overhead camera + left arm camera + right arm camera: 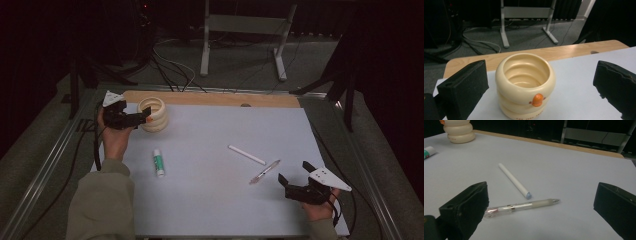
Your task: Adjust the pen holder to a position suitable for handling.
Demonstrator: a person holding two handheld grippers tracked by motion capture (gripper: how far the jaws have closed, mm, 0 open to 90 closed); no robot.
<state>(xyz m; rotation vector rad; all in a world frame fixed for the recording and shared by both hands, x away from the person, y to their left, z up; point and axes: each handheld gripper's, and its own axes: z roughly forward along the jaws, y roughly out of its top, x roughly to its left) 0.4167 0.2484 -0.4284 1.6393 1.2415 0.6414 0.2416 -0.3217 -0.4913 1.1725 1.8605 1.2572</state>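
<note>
A cream ringed cup (154, 114) with an orange knob stands upright at the far left of the white sheet. My left gripper (136, 114) is open just to its left. In the left gripper view the cup (525, 85) stands between the spread jaws of that gripper (540, 75), apart from both pads. Near the front right, my right gripper (294, 172) is open and holds nothing. A clear pen (265, 171) lies just ahead of it, and a white stick (246, 154) beyond. In the right gripper view the pen (521, 206) and stick (514, 180) lie ahead of the gripper (544, 195).
A glue stick (158, 162) with a green label lies left of centre on the white sheet (210, 200). A wooden strip (225, 99) edges the far side of the table. Metal rails run along both sides. Beyond stand a white frame (240, 30) and floor cables.
</note>
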